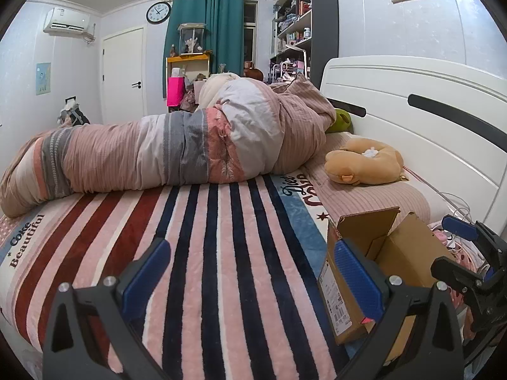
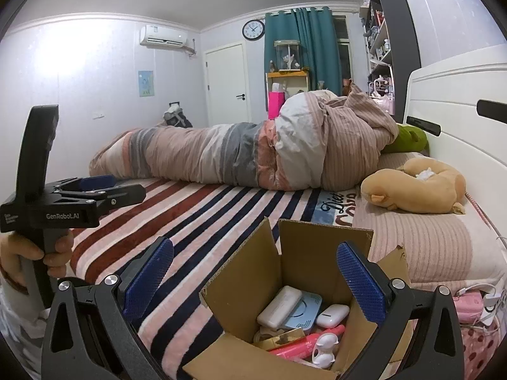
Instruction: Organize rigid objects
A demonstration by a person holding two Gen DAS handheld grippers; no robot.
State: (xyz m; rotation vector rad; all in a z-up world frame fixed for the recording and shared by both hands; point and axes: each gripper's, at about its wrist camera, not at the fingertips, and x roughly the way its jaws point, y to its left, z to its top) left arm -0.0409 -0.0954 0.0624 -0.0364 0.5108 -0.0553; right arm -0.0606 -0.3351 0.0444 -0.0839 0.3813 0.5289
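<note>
- The left gripper [image 1: 250, 272] fills the bottom of the left wrist view, jaws spread wide, nothing between the blue pads [image 1: 147, 272], above the striped blanket [image 1: 202, 228].
- The right gripper [image 2: 255, 280] sits at the bottom of the right wrist view, jaws wide apart and empty, straddling the open box [image 2: 304, 253].
- The box stands on the blanket at lower centre, flaps up; in the left view it is at lower right.
- Inside lie a white case [image 2: 279, 305], a blue disc [image 2: 305, 312], a white earbud case [image 2: 332, 315], a pink tube [image 2: 304, 345] and a gold item [image 2: 283, 337].
- A hand [image 2: 41, 253] grips the left gripper's handle at the left edge.
- A rolled quilt [image 2: 240, 155] crosses mid-frame; a tan plush [image 2: 418, 190] lies at right.
</note>
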